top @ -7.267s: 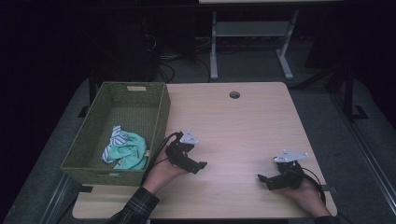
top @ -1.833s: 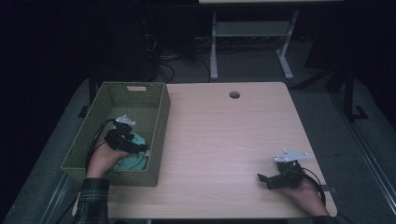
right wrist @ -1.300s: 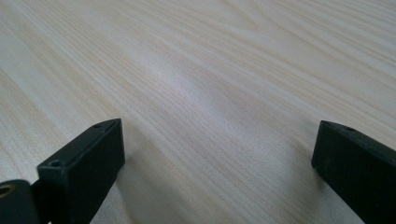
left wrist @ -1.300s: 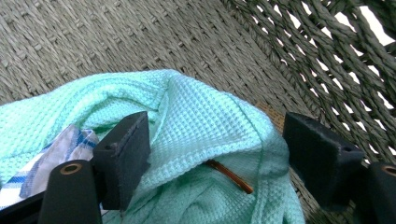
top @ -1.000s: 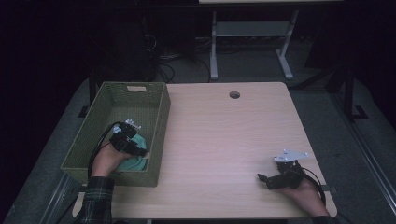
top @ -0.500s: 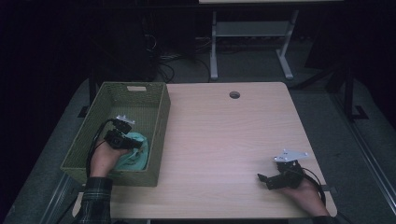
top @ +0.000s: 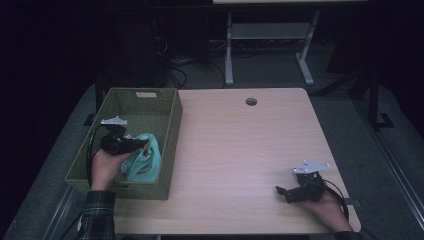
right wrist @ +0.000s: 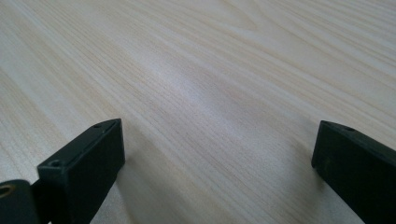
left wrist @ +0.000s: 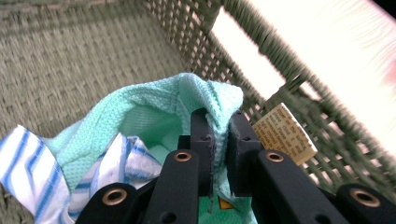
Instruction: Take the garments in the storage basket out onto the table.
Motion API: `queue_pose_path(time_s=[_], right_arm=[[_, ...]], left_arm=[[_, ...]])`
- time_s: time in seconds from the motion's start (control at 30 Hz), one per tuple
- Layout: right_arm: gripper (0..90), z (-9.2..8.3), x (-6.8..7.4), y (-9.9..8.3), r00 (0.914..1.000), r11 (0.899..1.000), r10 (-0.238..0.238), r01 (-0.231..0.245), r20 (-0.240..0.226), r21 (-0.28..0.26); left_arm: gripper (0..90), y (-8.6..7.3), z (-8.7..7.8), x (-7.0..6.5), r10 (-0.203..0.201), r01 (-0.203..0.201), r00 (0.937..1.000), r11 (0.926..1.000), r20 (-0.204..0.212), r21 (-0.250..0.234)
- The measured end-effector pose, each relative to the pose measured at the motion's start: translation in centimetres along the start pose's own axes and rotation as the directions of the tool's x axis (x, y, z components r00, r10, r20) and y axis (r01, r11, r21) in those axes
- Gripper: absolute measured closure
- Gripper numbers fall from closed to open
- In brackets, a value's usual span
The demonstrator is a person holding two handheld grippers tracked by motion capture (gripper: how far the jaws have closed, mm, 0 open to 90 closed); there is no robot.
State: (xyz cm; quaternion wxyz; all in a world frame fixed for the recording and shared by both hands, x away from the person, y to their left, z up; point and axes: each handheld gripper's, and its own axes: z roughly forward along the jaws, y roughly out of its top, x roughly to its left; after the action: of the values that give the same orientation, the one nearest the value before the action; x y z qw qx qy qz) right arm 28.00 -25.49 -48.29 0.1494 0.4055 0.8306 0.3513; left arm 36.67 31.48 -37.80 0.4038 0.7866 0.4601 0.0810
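Observation:
A mint-green cloth (top: 146, 163) lies in the green woven basket (top: 173, 131) at the table's left. My left gripper (top: 142, 145) is inside the basket and has just closed its jaws on a raised fold of that cloth. In the left gripper view the fold of the mint cloth (left wrist: 154, 102) stands pinched between the pads of the left gripper (left wrist: 219, 127). A blue-and-white striped cloth (left wrist: 28, 158) lies beside it. My right gripper (top: 281, 192) rests on the table (top: 240, 150) at the front right. In its own view the right gripper (right wrist: 217, 149) is open, with bare wood between the jaws.
A paper label (left wrist: 282, 133) hangs on the basket wall (left wrist: 70, 56) just behind the pinched fold. A round cable hole (top: 251, 101) sits near the table's far edge. Beyond the table stand a white frame and cables on a dark floor.
The left gripper went from the table into the basket, shut on the mint cloth and has lifted its fold a little. The right hand has stayed put.

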Motion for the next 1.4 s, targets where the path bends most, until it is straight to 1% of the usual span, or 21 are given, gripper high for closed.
queue_pose_path(time_s=[0.17,0.23,0.43,0.5,0.53,0.57,0.6,0.67,0.73,0.77,0.8,0.83,0.87,0.9,0.97,1.0,1.03,1.07,1.2,1.33,1.4], right_arm=[[2.1,0.0,0.0,0.0,1.0,1.0,0.0,0.0,0.0,0.0],[2.2,0.0,0.0,0.0,1.0,1.0,0.0,0.0,0.0,0.0],[2.1,0.0,0.0,0.0,1.0,1.0,0.0,0.0,0.0,0.0],[2.1,0.0,0.0,0.0,1.0,1.0,0.0,0.0,0.0,0.0],[2.2,0.0,0.0,0.0,1.0,1.0,0.0,0.0,0.0,0.0],[2.2,0.0,0.0,0.0,1.0,1.0,0.0,0.0,0.0,0.0],[2.2,0.0,0.0,0.0,1.0,1.0,0.0,0.0,0.0,0.0],[2.2,0.0,0.0,0.0,1.0,1.0,-0.001,0.001,0.0,-0.001],[2.1,0.0,0.0,0.0,1.0,1.0,-0.003,0.003,0.0,-0.001],[2.2,0.0,0.0,0.0,1.0,1.0,-0.003,0.003,0.0,-0.001],[2.2,0.0,0.0,0.0,1.0,1.0,-0.003,0.003,0.0,-0.001],[2.1,0.0,0.0,0.0,1.0,1.0,-0.003,0.003,0.0,-0.001],[2.1,0.0,0.0,0.0,1.0,1.0,-0.003,0.003,0.0,-0.001],[2.2,0.0,0.0,0.0,1.0,1.0,-0.002,0.002,0.0,-0.001],[2.2,0.0,0.0,0.0,1.0,1.0,-0.001,0.001,0.0,-0.001],[2.2,0.0,0.0,0.0,1.0,1.0,-0.001,0.001,0.0,-0.001],[2.2,0.0,0.0,0.0,1.0,1.0,0.0,0.0,0.0,0.0],[2.2,0.0,0.0,0.0,1.0,1.0,0.0,0.0,0.0,0.0],[2.2,0.0,0.0,0.0,1.0,1.0,0.0,0.0,0.001,-0.001],[2.2,0.0,0.0,0.0,1.0,1.0,0.001,-0.001,0.001,-0.001],[2.2,0.0,0.0,0.0,1.0,1.0,0.005,-0.005,0.0,0.002]], left_arm=[[82.4,0.1,-0.8,0.0,0.001,0.001,0.9998,0.9974,0.021,-0.072],[82.7,0.1,-1.1,0.1,-0.001,0.004,0.9995,0.9958,0.03,-0.091],[83.2,0.2,-1.8,-0.1,0.008,-0.001,0.9989,0.9878,0.045,-0.156],[83.2,0.3,-2.0,-0.2,0.017,-0.01,0.9991,0.984,0.039,-0.178],[83.2,0.3,-2.1,-0.2,0.019,-0.012,0.9991,0.982,0.037,-0.189],[83.3,0.3,-2.3,-0.3,0.022,-0.013,0.9991,0.9775,0.037,-0.21],[83.4,0.3,-2.3,-0.3,0.022,-0.013,0.9991,0.9775,0.037,-0.21],[83.4,0.3,-2.5,-0.3,0.029,-0.019,0.9989,0.972,0.036,-0.234],[83.5,0.3,-2.7,-0.3,0.029,-0.017,0.9988,0.9655,0.04,-0.26],[83.5,0.5,-3.1,-0.4,0.032,-0.018,0.9986,0.9595,0.042,-0.281],[83.5,0.5,-3.1,-0.4,0.032,-0.018,0.9986,0.9595,0.042,-0.281],[83.5,0.6,-3.6,-0.5,0.044,-0.03,0.9982,0.955,0.041,-0.295],[83.5,0.6,-3.6,-0.5,0.044,-0.03,0.9982,0.955,0.041,-0.295],[83.5,0.7,-3.8,-0.6,0.043,-0.028,0.9982,0.9516,0.042,-0.306],[83.6,1.1,-4.5,-0.9,0.057,-0.041,0.9975,0.9445,0.041,-0.326],[83.6,1.1,-4.5,-0.9,0.057,-0.041,0.9975,0.9445,0.041,-0.326],[83.6,1.5,-4.9,-1.3,0.068,-0.052,0.997,0.9395,0.037,-0.338],[83.6,1.5,-4.9,-1.3,0.068,-0.052,0.997,0.9395,0.037,-0.338],[83.6,2.6,-6.0,-1.9,0.099,-0.083,0.9947,0.9309,0.028,-0.356],[83.6,3.5,-7.1,-2.5,0.113,-0.096,0.9934,0.9191,0.022,-0.382],[83.7,4.0,-7.5,-2.7,0.12,-0.105,0.9926,0.9187,0.017,-0.381]])
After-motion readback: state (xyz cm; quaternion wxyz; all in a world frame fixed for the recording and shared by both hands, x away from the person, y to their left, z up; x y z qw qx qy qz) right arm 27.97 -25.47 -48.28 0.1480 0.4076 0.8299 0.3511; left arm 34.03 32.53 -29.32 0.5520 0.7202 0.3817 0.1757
